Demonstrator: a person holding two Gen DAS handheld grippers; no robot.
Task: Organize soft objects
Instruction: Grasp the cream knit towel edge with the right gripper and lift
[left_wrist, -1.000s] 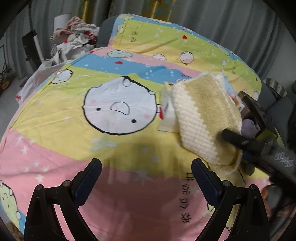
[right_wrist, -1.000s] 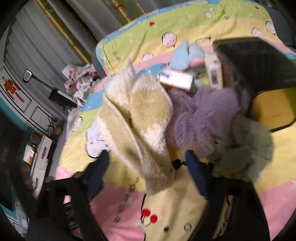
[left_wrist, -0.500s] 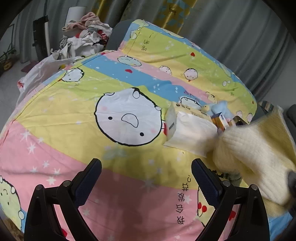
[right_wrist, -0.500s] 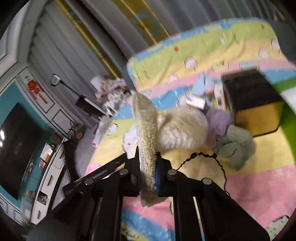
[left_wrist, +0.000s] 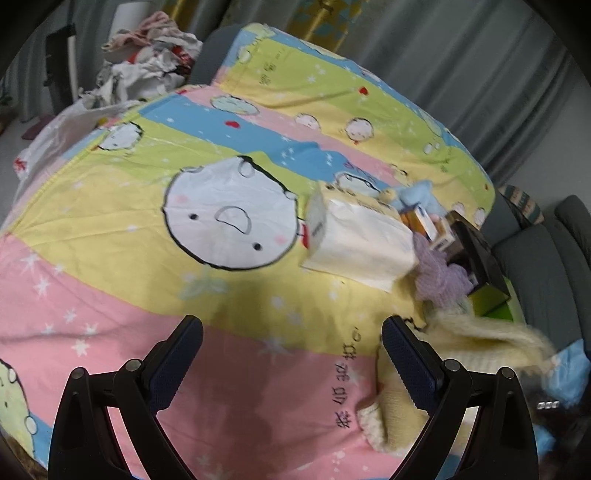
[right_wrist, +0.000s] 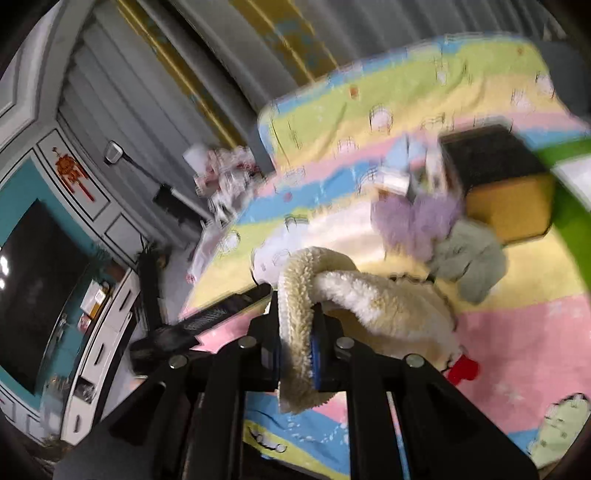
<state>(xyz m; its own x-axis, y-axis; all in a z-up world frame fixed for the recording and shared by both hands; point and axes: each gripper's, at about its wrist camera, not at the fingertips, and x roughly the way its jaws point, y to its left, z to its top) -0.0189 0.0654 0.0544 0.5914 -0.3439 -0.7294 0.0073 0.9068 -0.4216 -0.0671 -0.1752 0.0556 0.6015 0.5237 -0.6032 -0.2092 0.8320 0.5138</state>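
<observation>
Nearest in the right wrist view, the right gripper (right_wrist: 297, 343) has its fingers pinched on a fold of the cream fluffy towel (right_wrist: 354, 295). The cloth loops up over the fingertips and trails away to the right, its far part resting on the bed (right_wrist: 517, 332). So the towel's long axis runs from the fingers out toward the pile of things beyond, and the right hand is plainly the one in charge of it.

In the left wrist view, the left gripper (left_wrist: 291, 354) has its fingers spread wide with nothing between them, hovering over the pink stripe of the bedcover. The towel (left_wrist: 461, 343) lies just to its right, its near edge beside the right-hand finger, so the left hand could take a free corner with a short sideways reach.

Farther out sit a pack of tissues (left_wrist: 358, 243), a lilac cloth (left_wrist: 439, 273) touching it, a grey-green cloth (right_wrist: 469, 258) next to that, and a dark open box (right_wrist: 498, 184) with yellow sides behind them. A pale blue soft toy (left_wrist: 413, 195) lies beyond the tissues.

Open room is to the left: the big cartoon face (left_wrist: 229, 218) marks a wide bare stretch, likely the best spot to spread or fold the towel. The bed edge drops off close below both grippers.
</observation>
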